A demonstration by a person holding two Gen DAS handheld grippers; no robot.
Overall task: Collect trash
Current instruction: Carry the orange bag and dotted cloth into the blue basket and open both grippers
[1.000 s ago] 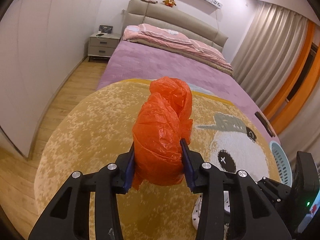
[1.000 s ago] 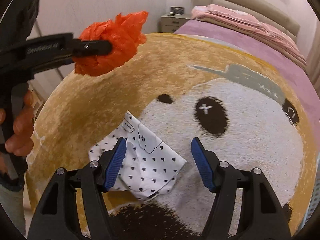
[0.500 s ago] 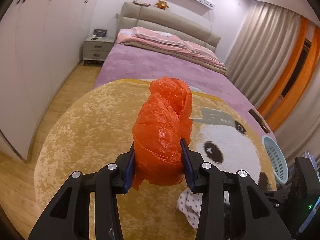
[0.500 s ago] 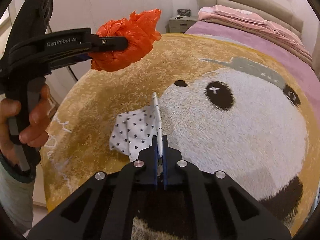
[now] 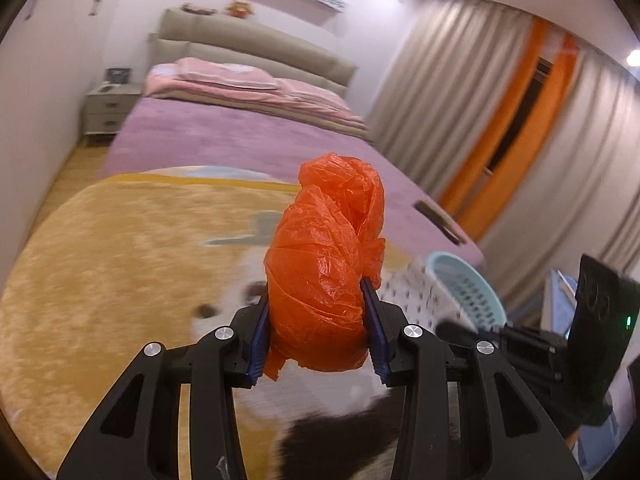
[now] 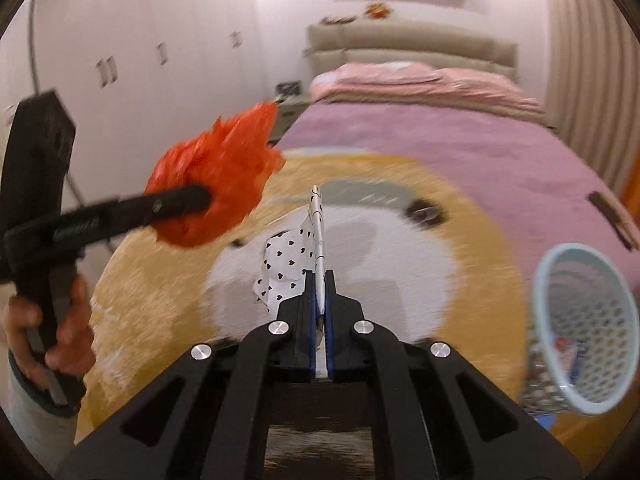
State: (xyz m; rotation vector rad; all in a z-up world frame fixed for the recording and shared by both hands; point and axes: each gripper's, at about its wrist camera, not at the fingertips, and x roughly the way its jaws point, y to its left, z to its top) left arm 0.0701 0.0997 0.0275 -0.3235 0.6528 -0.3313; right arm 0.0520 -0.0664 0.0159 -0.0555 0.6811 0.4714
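Left claw [image 5: 318,334] grips one orange bag [image 5: 326,272]; right claw [image 6: 319,300] pinches one heart-print wrapper [image 6: 288,264].

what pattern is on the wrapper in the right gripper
White with small black hearts on the wrapper; clearest in the right wrist view.

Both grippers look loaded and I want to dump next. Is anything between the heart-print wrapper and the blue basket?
Nothing visible. The right gripper holds the heart-print wrapper above the bear blanket, and the blue basket stands open-topped to its right with only bare blanket between. The orange plastic bag is off to the left.
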